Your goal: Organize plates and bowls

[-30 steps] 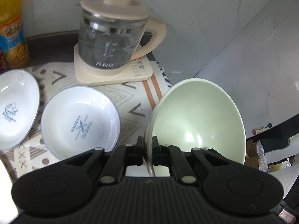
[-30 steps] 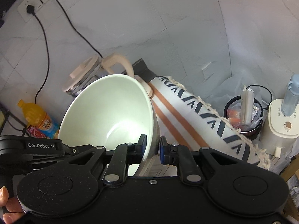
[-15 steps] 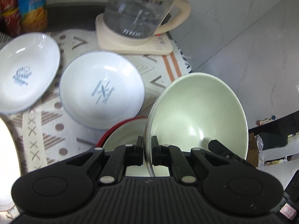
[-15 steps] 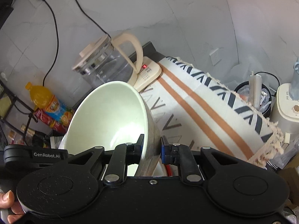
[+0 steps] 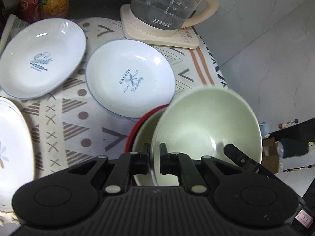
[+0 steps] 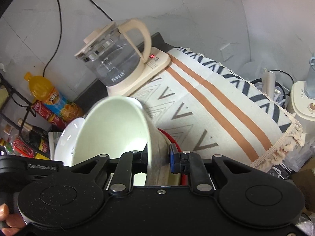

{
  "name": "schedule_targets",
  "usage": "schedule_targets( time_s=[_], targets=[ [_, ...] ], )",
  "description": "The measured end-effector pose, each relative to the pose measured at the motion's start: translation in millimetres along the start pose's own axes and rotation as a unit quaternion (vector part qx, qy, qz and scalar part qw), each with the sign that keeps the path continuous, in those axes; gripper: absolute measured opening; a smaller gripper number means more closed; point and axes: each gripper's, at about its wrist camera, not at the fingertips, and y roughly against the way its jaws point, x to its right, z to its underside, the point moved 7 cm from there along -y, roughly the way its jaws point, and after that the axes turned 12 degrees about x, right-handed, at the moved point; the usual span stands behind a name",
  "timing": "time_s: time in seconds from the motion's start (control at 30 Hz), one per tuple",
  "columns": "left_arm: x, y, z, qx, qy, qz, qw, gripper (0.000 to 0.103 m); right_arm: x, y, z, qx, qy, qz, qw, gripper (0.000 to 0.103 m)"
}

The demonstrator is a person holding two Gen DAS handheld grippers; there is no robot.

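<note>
Two grippers are sharing one pale green ceramic bowl point(image 5: 206, 125), tilted over a red-rimmed bowl point(image 5: 137, 129). The left gripper point(image 5: 154, 159) is pinching its rim tight; the right gripper point(image 6: 158, 161) is opening, blue pad already clear. Best lowered level, nesting gently.

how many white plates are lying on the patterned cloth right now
3. The Bakery plate sits mid-cloth, the Sweet plate lies to its left, and a flower-print plate is cut off at the left edge; more may lie out of frame.
</note>
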Motion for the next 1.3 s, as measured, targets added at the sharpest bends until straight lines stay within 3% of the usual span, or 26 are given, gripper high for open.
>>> schedule_targets(
  time_s=[0.2, 0.3, 0.6, 0.73, 0.9, 0.97, 1.3],
  targets=[
    [-5.6, 2.3, -0.5, 0.005, 0.002, -0.003, 1.0000, 0.009, -6.0, -0.8, 2.2, 0.002, 0.022, -0.002, 1.000, 0.021],
    [-10.4, 4.2, -1.7, 0.009, 0.008, -0.010, 0.9999, 0.009, -9.0, 0.2, 0.3, 0.002, 0.025, -0.006, 1.000, 0.029],
    [-26.4, 20.1, -2.2, 0.005, 0.032, -0.040, 0.9987, 0.010, -12.7, 9.2, -12.5, -0.009, 0.030, -0.013, 0.999, 0.029],
    [-28.4, 29.9, 1.7, 0.002, 0.035, -0.046, 0.9983, 0.015, -15.1, 16.0, -13.8, -0.016, 0.043, -0.017, 0.999, 0.026],
    [-32.4, 40.6, 3.3, 0.012, 0.036, -0.061, 0.9974, 0.035, -5.6, 14.8, -8.9, -0.037, 0.049, -0.009, 0.998, 0.012],
    [-36.7, 42.7, 3.6, 0.013, 0.042, -0.070, 0.9966, 0.038, -1.6, 15.8, -8.3, -0.046, 0.049, -0.011, 0.998, 0.006],
    [-59.2, 62.7, 5.1, 0.032, 0.095, -0.100, 0.9900, 0.043, -4.8, 14.0, -1.5, -0.092, 0.097, -0.017, 0.991, 0.006]
  ],
)
